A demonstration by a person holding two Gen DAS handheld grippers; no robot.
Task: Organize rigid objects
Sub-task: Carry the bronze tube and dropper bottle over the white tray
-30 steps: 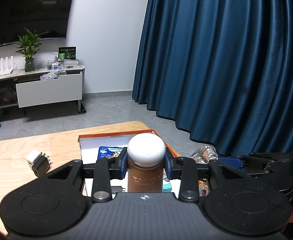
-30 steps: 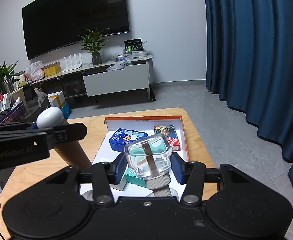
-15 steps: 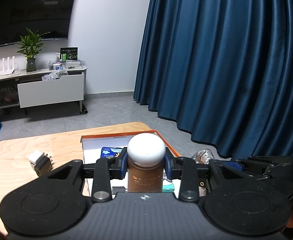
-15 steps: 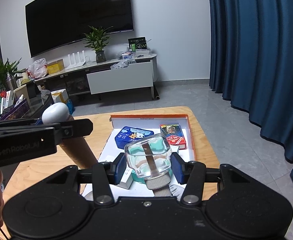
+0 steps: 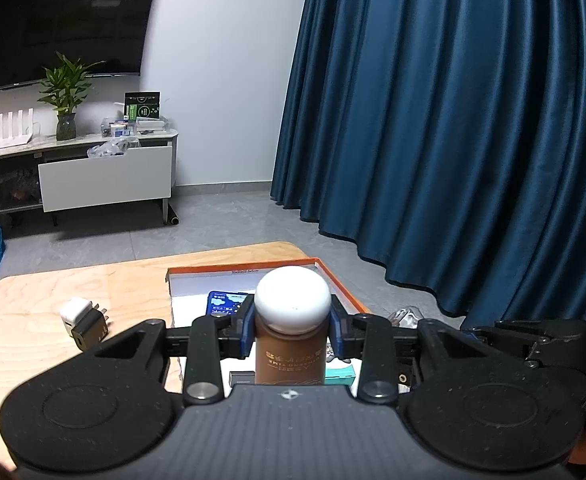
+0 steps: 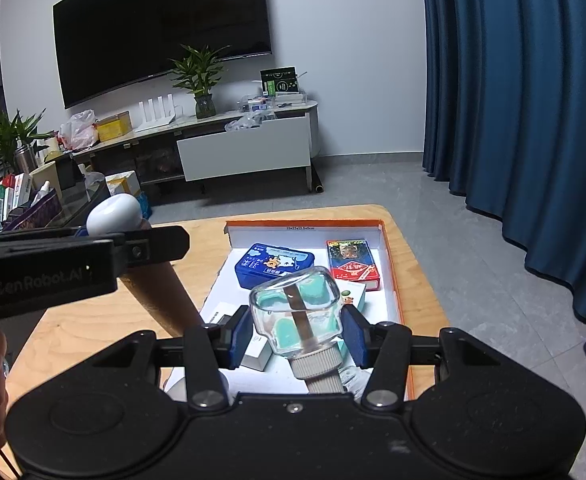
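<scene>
Two bottles are up off the table at once, one in each gripper, and both hang above or just short of the orange-rimmed box (image 6: 389,240) where we judge they are meant to go. Our left gripper (image 5: 291,326) is clenched on the brown bottle (image 5: 291,360), pads pressing just under its white domed cap (image 5: 292,300), so the bottle stands upright and cannot slip down. Our right gripper (image 6: 296,330) grasps the clear glass bottle (image 6: 295,316) by its flat sides, ribbed grey cap (image 6: 317,370) toward the camera, so it lies tilted back along the fingers.

Beyond the right gripper's fingertips the box holds a blue tin (image 6: 274,265) and, to its right, a red card pack (image 6: 353,265); nearer, under the glass bottle, lie small white and teal cartons we cannot read fully. The box floor in front of the tin looks partly free, which we take as the likely spot for a bottle.

From the right wrist view we see the left gripper from the side, off to the left, its bottle slanting down over the wooden table (image 6: 73,320), and nearly the whole box floor. From the left wrist view the brown bottle hides most of the box, but only there do we see the white plug adapter (image 5: 83,322) on the table, ahead and to the left of the fingers.
</scene>
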